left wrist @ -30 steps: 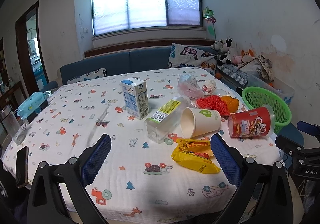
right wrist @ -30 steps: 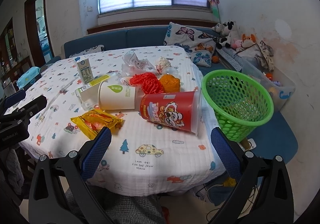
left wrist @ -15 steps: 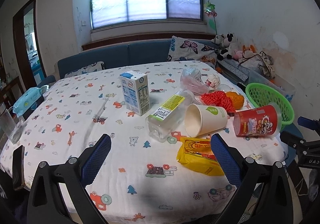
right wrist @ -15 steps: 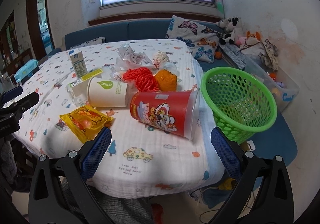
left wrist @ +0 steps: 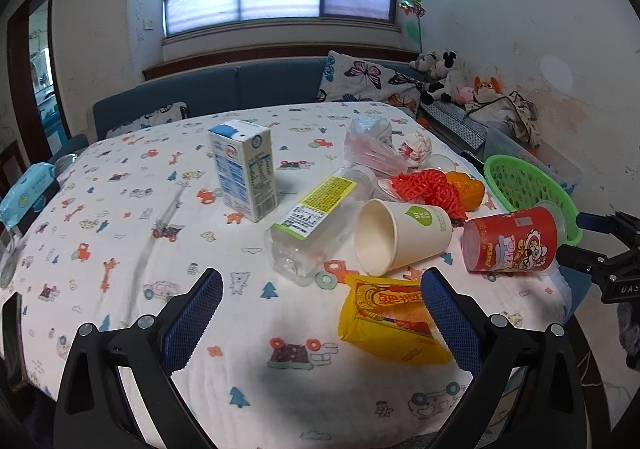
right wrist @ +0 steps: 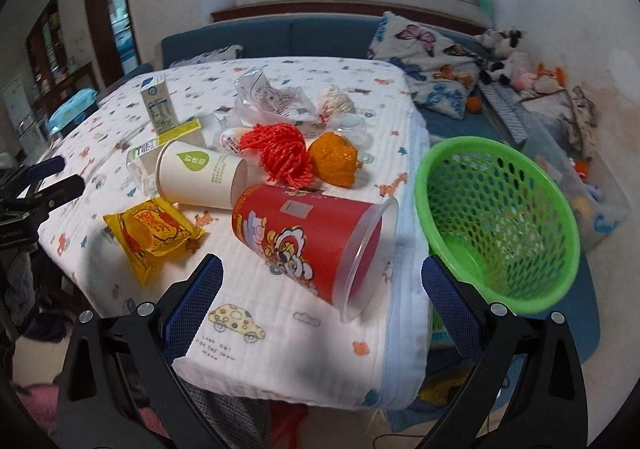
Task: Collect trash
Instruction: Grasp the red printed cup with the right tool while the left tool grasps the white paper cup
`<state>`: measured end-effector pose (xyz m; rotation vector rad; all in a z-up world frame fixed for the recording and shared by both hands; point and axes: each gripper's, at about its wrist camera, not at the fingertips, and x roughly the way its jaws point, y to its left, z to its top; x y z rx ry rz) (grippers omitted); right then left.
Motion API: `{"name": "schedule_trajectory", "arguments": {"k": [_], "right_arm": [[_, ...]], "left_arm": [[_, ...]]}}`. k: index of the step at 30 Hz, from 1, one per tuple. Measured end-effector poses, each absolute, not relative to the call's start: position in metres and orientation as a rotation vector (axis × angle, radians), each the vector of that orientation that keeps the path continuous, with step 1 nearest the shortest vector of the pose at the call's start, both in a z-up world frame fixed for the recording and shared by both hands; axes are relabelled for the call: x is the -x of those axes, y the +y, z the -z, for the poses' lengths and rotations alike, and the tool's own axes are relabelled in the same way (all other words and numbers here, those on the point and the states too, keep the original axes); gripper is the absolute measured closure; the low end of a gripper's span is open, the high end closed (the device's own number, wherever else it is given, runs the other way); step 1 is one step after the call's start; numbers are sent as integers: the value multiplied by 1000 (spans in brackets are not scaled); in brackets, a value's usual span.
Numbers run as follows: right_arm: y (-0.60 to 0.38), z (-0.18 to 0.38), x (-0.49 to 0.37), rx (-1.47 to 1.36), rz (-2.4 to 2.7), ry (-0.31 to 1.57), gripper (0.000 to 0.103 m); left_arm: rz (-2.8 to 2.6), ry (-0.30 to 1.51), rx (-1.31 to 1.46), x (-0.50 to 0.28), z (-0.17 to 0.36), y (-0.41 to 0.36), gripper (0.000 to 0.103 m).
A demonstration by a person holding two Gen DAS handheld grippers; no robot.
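Note:
Trash lies on a table with a printed cloth (left wrist: 120,233). A red tub (right wrist: 308,241) lies on its side near the right edge, next to a white paper cup (right wrist: 196,177), a yellow snack packet (right wrist: 152,229), red netting (right wrist: 280,149) and an orange bag (right wrist: 334,159). A clear bottle (left wrist: 316,217) and a milk carton (left wrist: 244,165) are further left. A green basket (right wrist: 496,217) stands beside the table. My right gripper (right wrist: 320,305) is open, just in front of the red tub. My left gripper (left wrist: 320,313) is open, above the cloth near the yellow packet (left wrist: 388,321).
A blue sofa (left wrist: 224,93) with a butterfly cushion (right wrist: 432,57) runs behind the table. Soft toys (left wrist: 440,69) and a clear bin (right wrist: 580,177) sit along the right wall. A wipes pack (left wrist: 24,189) and a phone (left wrist: 12,341) lie at the table's left edge.
Both grippers have moved forward toward the table; the trash looms larger. The right gripper has closed in on the red tub. Both stay open and empty.

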<state>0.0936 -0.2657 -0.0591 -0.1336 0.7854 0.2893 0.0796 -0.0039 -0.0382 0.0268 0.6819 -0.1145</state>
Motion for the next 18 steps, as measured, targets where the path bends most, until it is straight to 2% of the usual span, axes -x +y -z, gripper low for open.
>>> {"name": "schedule_trajectory", "arguments": {"k": [4,11,13,18], "right_arm": [[-272,59,-111,124,-390,837,4],[-258,55,-140,318,-514,892,5],[-252,56,-147,365,-547,908,5],[-237,64,-163,479,-638,972,5]], "left_arm": [[162,708,-26,-94,42,-13,7],[231,742,-38,-118,48,-29,9],[243,751,-51,-126,50,-34,16],[302,817,-27,-147,58,-40,26]]}}
